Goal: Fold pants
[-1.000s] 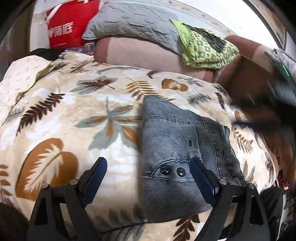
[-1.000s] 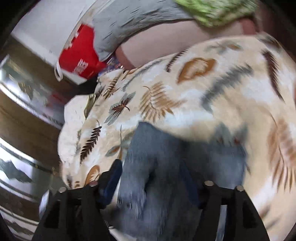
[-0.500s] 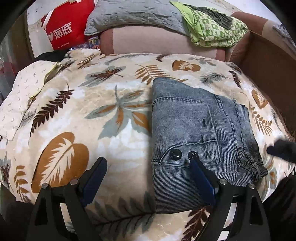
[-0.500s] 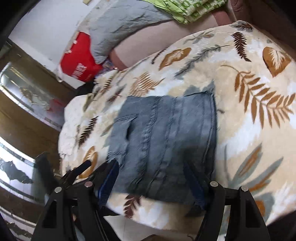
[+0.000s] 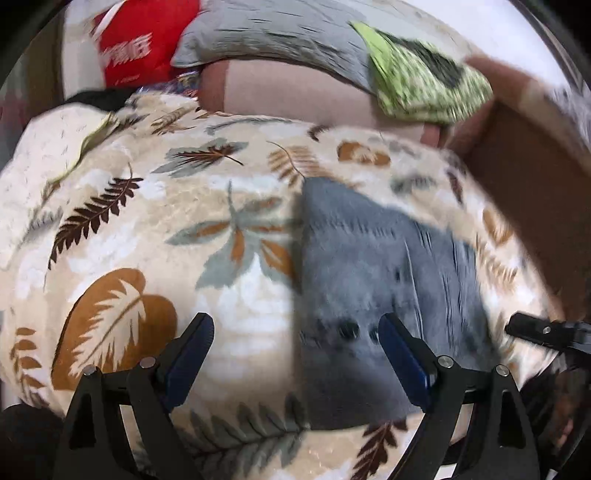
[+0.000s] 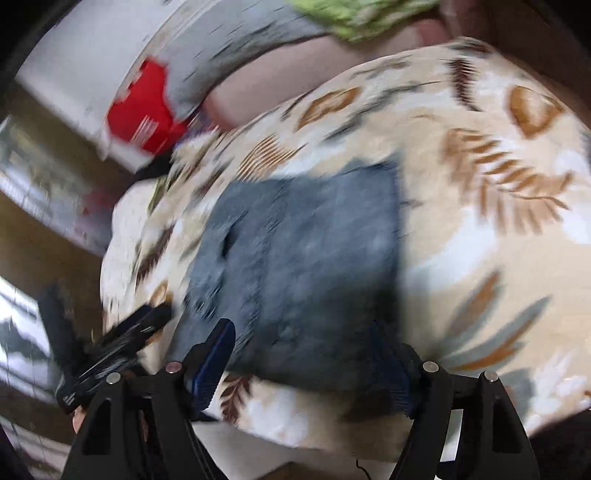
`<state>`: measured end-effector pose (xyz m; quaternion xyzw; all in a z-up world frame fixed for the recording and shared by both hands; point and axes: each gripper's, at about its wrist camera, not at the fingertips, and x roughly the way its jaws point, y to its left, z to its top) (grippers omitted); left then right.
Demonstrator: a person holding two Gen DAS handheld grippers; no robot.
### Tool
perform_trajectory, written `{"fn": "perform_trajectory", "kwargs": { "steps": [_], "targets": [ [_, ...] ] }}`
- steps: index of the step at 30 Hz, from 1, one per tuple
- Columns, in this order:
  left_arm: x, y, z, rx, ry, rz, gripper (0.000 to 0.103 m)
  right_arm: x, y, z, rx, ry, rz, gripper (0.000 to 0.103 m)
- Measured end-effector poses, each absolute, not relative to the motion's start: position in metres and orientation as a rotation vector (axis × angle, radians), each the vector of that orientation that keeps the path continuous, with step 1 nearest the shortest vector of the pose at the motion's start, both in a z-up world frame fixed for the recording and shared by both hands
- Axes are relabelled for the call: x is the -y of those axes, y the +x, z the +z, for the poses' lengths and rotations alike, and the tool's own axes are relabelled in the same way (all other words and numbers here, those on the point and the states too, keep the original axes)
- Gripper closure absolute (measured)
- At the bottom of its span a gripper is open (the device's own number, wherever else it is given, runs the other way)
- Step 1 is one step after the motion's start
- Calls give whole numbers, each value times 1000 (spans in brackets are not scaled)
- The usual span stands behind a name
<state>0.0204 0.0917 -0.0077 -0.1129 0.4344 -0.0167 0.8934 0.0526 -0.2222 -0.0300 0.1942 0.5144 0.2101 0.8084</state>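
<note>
**user1:** On the leaf-print blanket (image 5: 147,229), right-of-centre in the left wrist view, sit the grey denim pants (image 5: 373,273), folded into a compact rectangle. Both shots are pretty motion-blurred, but you can make out two dark buttons near the closer edge of the bundle.

**user2:** Yep, same from the right wrist view, the pants (image 6: 306,258) lie flat on the blanket (image 6: 480,221), close to its near edge. What are the grippers up to?

**user1:** Left gripper (image 5: 295,354) has its jaws spread wide, nothing between them. One blue-padded finger hangs over bare blanket, the other over the near part of the pants. Can't tell if it touches the cloth.

**user2:** Right gripper (image 6: 306,362) is the same deal: jaws wide apart, empty, lined up with the near edge of the pants. You can also spot its black tip at the right edge of the left view, just beside the bundle.

**user1:** Background stuff: a red bag (image 5: 140,48) far left, a grey pillow (image 5: 273,33) next to it, and a green patterned cloth (image 5: 424,81) draped over a pinkish-brown sofa back (image 5: 295,92).
</note>
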Motion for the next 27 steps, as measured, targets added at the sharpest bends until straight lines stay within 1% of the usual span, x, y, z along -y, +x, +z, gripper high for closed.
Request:
{"fn": "perform_trajectory", "kwargs": {
  "steps": [2, 4, 7, 10, 12, 15, 17, 18, 19, 20, 22, 24, 27],
  "targets": [
    [-111, 35, -12, -935, -312, -24, 12, 249, 66, -40, -1126, 504, 384, 26],
    [-118, 44, -18, -963, -321, 12, 12, 264, 73, -45, -1139, 569, 364, 26],
    [-114, 44, -21, -967, -319, 20, 12, 269, 75, -37, -1110, 579, 371, 26],
    [-91, 40, -19, -960, -285, -40, 12, 250, 88, -26, -1099, 535, 431, 26],
    [-69, 37, -19, -960, -213, -78, 12, 237, 100, -15, -1077, 528, 490, 26],
    [-45, 37, -32, -1003, -103, -76, 12, 223, 123, -8, -1033, 573, 560, 25],
    [-41, 36, -39, -997, -81, -53, 12, 213, 145, -24, -1082, 562, 533, 22],
    [-42, 36, -38, -1001, -95, -56, 12, 206, 156, -44, -1162, 507, 485, 21],
    [-44, 35, -36, -1010, -111, -65, 12, 203, 165, -65, -1242, 465, 412, 23],
    [-47, 32, -28, -1000, -120, -63, 12, 201, 166, -73, -1247, 460, 401, 23],
    [-48, 26, -16, -942, -107, -58, 12, 196, 158, -57, -1197, 405, 415, 23],
    [-47, 22, -7, -905, -97, -59, 12, 199, 151, -41, -1158, 415, 426, 23],
    [-31, 24, -19, -947, -29, -87, 12, 212, 136, -19, -1112, 451, 434, 23]
  ]
}}
